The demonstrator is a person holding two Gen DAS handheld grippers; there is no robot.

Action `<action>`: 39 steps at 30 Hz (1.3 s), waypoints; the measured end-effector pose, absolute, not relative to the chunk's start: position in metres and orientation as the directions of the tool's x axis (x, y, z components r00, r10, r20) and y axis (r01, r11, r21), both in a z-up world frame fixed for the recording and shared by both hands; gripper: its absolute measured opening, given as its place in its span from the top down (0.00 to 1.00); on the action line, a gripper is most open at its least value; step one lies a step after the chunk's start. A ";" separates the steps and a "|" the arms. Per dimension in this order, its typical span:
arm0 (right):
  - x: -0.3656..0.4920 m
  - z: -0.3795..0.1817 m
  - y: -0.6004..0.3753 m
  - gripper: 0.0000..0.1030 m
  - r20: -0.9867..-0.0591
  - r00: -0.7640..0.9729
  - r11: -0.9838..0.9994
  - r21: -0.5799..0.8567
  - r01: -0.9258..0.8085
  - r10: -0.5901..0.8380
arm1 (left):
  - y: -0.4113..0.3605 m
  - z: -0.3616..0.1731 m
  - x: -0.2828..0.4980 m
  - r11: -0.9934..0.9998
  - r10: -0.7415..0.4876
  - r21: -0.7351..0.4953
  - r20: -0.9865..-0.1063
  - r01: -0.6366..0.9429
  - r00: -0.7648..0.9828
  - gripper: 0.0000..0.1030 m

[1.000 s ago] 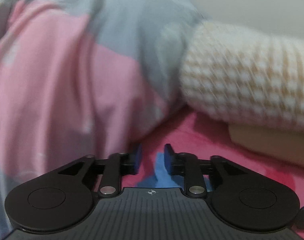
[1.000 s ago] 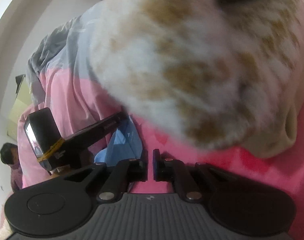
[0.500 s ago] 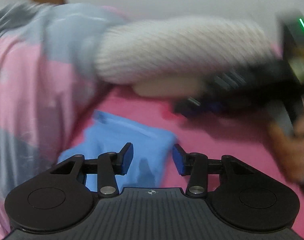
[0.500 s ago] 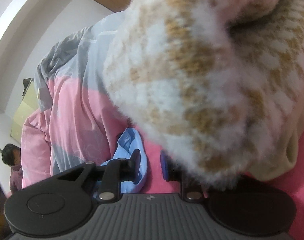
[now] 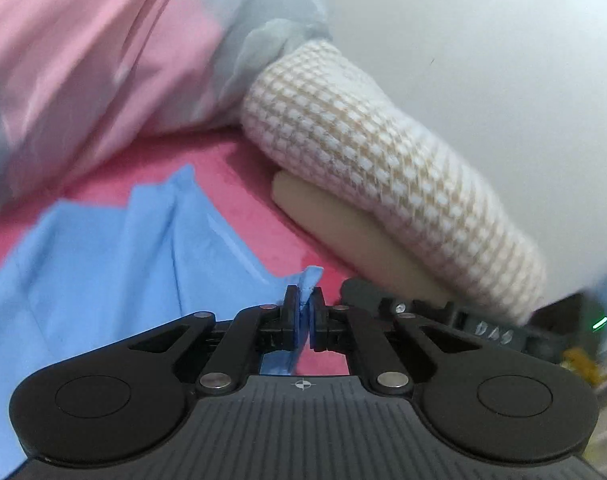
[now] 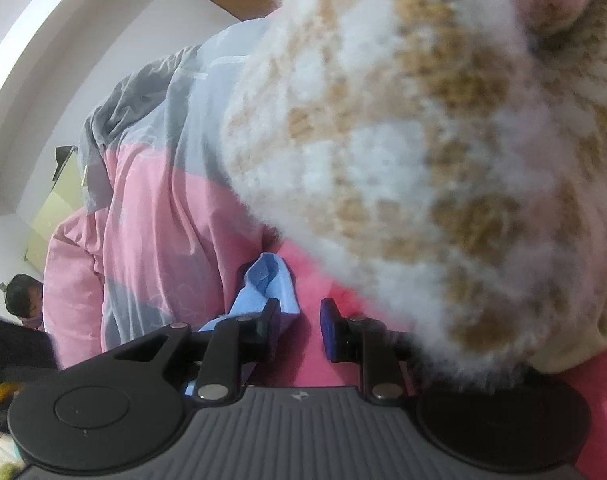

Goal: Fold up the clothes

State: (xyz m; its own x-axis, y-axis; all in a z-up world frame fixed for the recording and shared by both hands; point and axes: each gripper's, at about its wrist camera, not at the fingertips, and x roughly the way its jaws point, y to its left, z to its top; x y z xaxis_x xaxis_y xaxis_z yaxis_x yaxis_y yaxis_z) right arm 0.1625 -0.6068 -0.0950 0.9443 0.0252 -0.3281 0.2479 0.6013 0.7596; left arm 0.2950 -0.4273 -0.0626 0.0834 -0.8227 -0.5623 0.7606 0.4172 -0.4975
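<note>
Item: blue garment (image 5: 103,256), thin cloth, lying rumpled on a pink bed cover (image 5: 239,168). In the left wrist view it spread out to the left of and ahead of the left gripper (image 5: 303,312), its folds and long axis running from the near left up toward the far centre, one corner tapering to the right into the jaws. The left gripper was pressed together on that corner, a small peak of blue cloth standing up just above the pads.

Item: right gripper (image 6: 301,328), jaws slightly apart with only pink cover showing between them. The blue garment (image 6: 271,284) lay just beyond its left finger (touching or merely behind, not clear), bunched and pointing away.

Item: fuzzy white-and-tan checked sleeve (image 6: 423,140), close over the right gripper's right side, blurred.

Item: pink and grey quilt (image 5: 83,60), heaped beyond the garment, to the left.
</note>
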 end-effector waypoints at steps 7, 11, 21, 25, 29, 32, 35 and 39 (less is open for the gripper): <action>0.168 -0.099 -0.604 0.77 -0.327 0.945 0.577 0.778 0.250 0.031 | -0.412 -0.072 0.316 0.472 -0.833 -0.587 -0.541 0.658 0.115 0.90; 0.172 -0.099 -0.600 0.77 -0.329 0.944 0.577 0.777 0.250 0.034 | -0.390 -0.056 0.309 0.424 -0.872 -0.612 -0.474 0.667 0.121 0.71; 0.179 -0.079 -0.580 0.77 -0.301 0.953 0.671 0.716 0.193 0.047 | -0.366 -0.054 0.258 0.715 -0.587 -0.078 -0.606 0.694 0.537 0.71; 0.197 -0.050 -0.544 0.77 -0.330 0.940 0.849 0.518 0.105 0.085 | -0.359 -0.076 0.257 0.747 -0.549 -0.041 -0.603 0.664 0.579 0.70; 0.214 -0.032 -0.511 0.73 -0.422 0.897 0.959 0.284 -0.006 0.131 | -0.353 -0.079 0.260 0.753 -0.571 -0.085 -0.576 0.652 0.584 0.70; 0.189 -0.046 -0.518 0.67 -0.518 0.849 0.990 0.137 -0.042 0.108 | -0.344 -0.080 0.263 0.750 -0.596 -0.131 -0.560 0.649 0.576 0.69; 0.201 -0.049 -0.518 0.67 -0.625 0.772 0.992 0.106 -0.064 0.117 | -0.337 -0.080 0.270 0.740 -0.627 -0.199 -0.549 0.642 0.552 0.69; 0.188 -0.053 -0.518 0.70 -0.738 0.674 0.999 0.004 -0.048 0.036 | -0.321 -0.083 0.277 0.716 -0.680 -0.314 -0.517 0.624 0.520 0.68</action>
